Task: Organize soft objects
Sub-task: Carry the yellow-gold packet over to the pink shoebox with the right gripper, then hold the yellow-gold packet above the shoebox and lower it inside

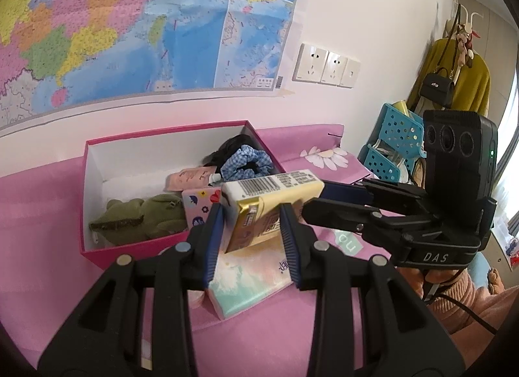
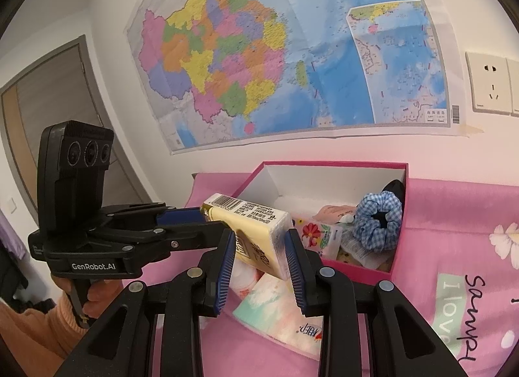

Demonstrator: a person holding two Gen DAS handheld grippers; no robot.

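Yellow tissue pack (image 1: 271, 205): gripped by both the left gripper (image 1: 251, 231) and right gripper (image 2: 259, 255). Pink box (image 1: 136, 247), 10 o'clock: plush crocodile (image 1: 139, 216), gingham scrunchie (image 1: 248, 163).

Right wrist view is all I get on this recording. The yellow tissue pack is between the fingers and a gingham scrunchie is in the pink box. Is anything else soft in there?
Observer: Yes. A green plush crocodile lies at the end of the pink box, where the pack blocks your view.
Operator: Is the left gripper actually on the pack?
Observer: Its own camera shows the left gripper with a pad against each side of the yellow tissue pack. The right gripper is at the far end.
Operator: What is past the box on the right?
Observer: A blue perforated basket.
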